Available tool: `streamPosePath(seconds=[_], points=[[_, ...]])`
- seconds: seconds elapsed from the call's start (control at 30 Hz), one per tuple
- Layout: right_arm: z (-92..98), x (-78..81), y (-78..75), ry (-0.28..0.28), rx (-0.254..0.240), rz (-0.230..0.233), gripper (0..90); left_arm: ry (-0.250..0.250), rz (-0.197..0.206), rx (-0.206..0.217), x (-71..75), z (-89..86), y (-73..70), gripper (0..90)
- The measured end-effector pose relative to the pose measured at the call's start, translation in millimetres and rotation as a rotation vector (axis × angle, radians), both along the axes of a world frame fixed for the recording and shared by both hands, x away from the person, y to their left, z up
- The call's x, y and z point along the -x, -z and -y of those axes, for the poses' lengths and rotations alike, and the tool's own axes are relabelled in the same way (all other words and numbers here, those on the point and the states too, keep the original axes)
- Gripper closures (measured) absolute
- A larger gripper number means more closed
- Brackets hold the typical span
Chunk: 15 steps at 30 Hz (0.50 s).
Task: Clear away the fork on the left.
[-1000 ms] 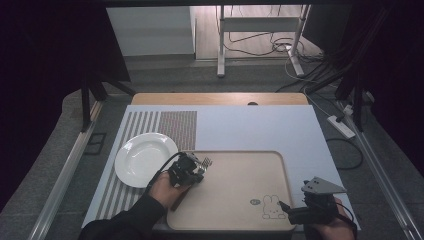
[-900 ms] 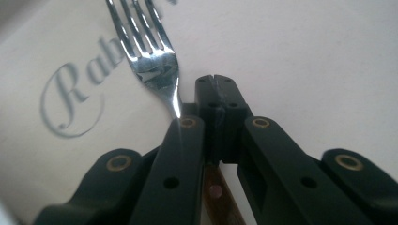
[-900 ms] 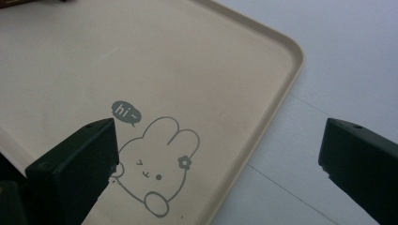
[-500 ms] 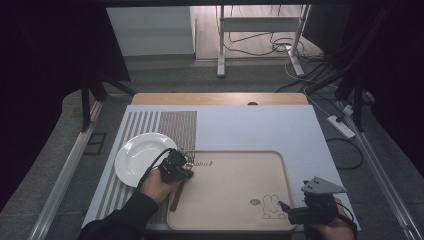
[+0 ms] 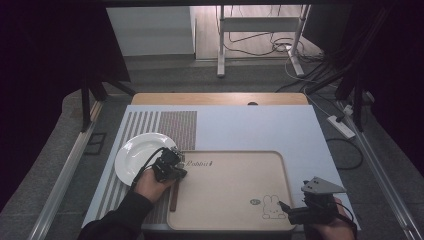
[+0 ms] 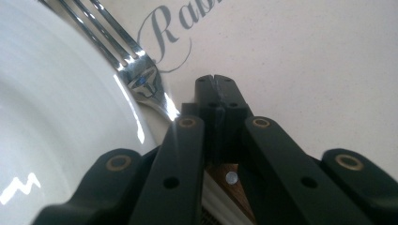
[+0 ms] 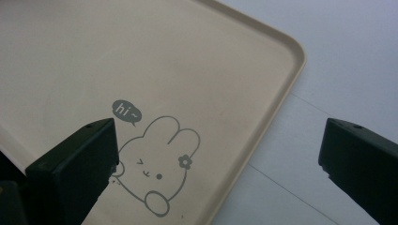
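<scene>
A metal fork (image 6: 136,70) with a brown wooden handle (image 5: 173,199) lies along the left edge of the beige tray (image 5: 225,185). Its tines reach between the white plate (image 5: 135,152) and the tray's "Rabbit" lettering. My left gripper (image 5: 174,156) is shut on the fork's neck. In the left gripper view the jaws (image 6: 217,82) meet tip to tip, with the plate (image 6: 56,140) close on the left. My right gripper (image 5: 286,207) is held low at the tray's near right corner. It stands open (image 7: 218,138) over the rabbit drawing (image 7: 155,173) with nothing between its jaws.
The tray and plate rest on a pale blue mat (image 5: 250,130), with a striped placemat (image 5: 170,125) under the plate's side. A wooden table edge (image 5: 220,98) runs along the back. A power strip (image 5: 341,126) and cables lie on the floor to the right.
My left gripper has moved left with the fork, from over the tray's top left corner to the plate's rim. The right gripper has stayed put.
</scene>
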State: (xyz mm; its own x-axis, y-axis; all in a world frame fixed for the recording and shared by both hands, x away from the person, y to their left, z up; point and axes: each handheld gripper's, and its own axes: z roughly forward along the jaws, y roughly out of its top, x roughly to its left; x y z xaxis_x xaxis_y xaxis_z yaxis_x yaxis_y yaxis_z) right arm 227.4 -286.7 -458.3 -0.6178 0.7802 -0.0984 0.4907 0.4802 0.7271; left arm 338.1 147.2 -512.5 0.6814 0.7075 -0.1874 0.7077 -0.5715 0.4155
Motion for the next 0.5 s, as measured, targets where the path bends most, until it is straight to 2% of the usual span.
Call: streamPosePath(seconds=[0.1,0.2,0.27,0.4,0.5], points=[[-0.1,0.0,0.0,0.0,0.002,0.0,0.0,0.004,0.002,-0.002,0.0,0.1,-0.1,88.8],[0.0,0.0,0.0,0.0,0.0,0.0,0.0,0.016,0.007,0.014,0.6,-0.4,-2.7,87.7],[0.1,0.0,0.0,0.0,0.0,0.0,0.0,0.019,0.03,0.019,2.2,-0.4,-7.6,83.3],[0.0,0.0,0.0,0.0,0.001,-0.001,0.0,0.021,0.064,0.063,5.0,-2.6,-14.5,73.7],[-0.1,-0.1,0.0,0.001,0.002,-0.001,0.0,0.025,0.092,0.072,6.8,-5.2,-17.7,64.8]])
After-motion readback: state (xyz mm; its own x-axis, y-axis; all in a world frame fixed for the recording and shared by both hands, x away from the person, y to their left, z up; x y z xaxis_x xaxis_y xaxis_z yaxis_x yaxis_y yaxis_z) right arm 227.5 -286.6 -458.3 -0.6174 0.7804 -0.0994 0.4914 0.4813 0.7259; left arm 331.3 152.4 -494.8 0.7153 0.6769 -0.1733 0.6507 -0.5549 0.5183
